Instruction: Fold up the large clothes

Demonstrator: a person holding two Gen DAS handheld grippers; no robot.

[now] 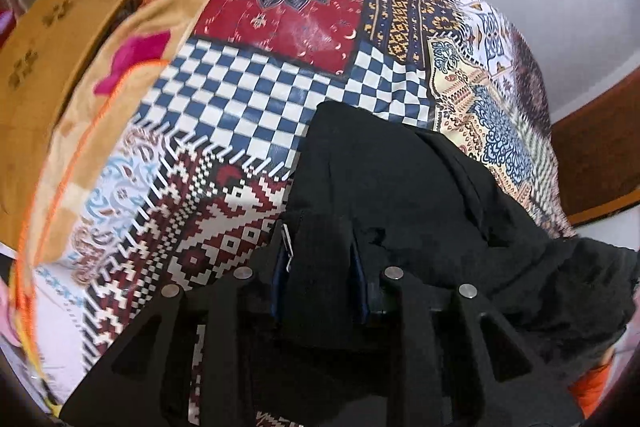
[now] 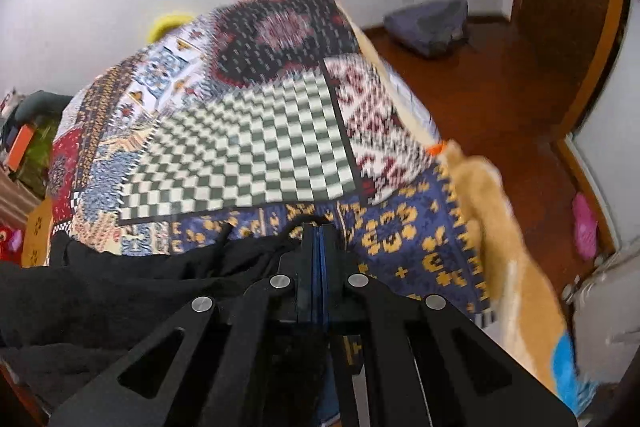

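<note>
On my L gripper (image 1: 318, 259) the fingers (image 1: 280, 267) sit a little apart w/ a thick bunch of the black garment (image 1: 400, 179) pinched between them; a small metal clip shows at the left finger's edge. My R gripper (image 2: 318, 247) has its fingers (image 2: 308, 259) pressed nearly flat together; a thin edge of the same black garment (image 2: 120, 283) seems caught at the tips, tho the cloth inside the gap is too dark to make out for sure.

Around the L side: the garment drapes from the fingers up and right over the patchwork bedspread (image 1: 260, 87), covering its blue-white checker patch in part; a tan blanket (image 1: 120, 75) w/ orange piping lies along the spread's left edge; a cardboard box (image 1: 52, 39) stands beside that. Around the R side: the bedspread (image 2: 240, 155) runs ahead, the garment heaped to the left of the fingers; the tan blanket (image 2: 500, 227) hangs off the bed's right edge over a wood floor (image 2: 500, 99); a grey bag (image 2: 430, 21) sits by the wall, something pink (image 2: 584, 227) near the skirting.

R view is motion-blurred; garment's outline is cut off by both frames' lower edges, so I can't tell what kind of garment it is.
</note>
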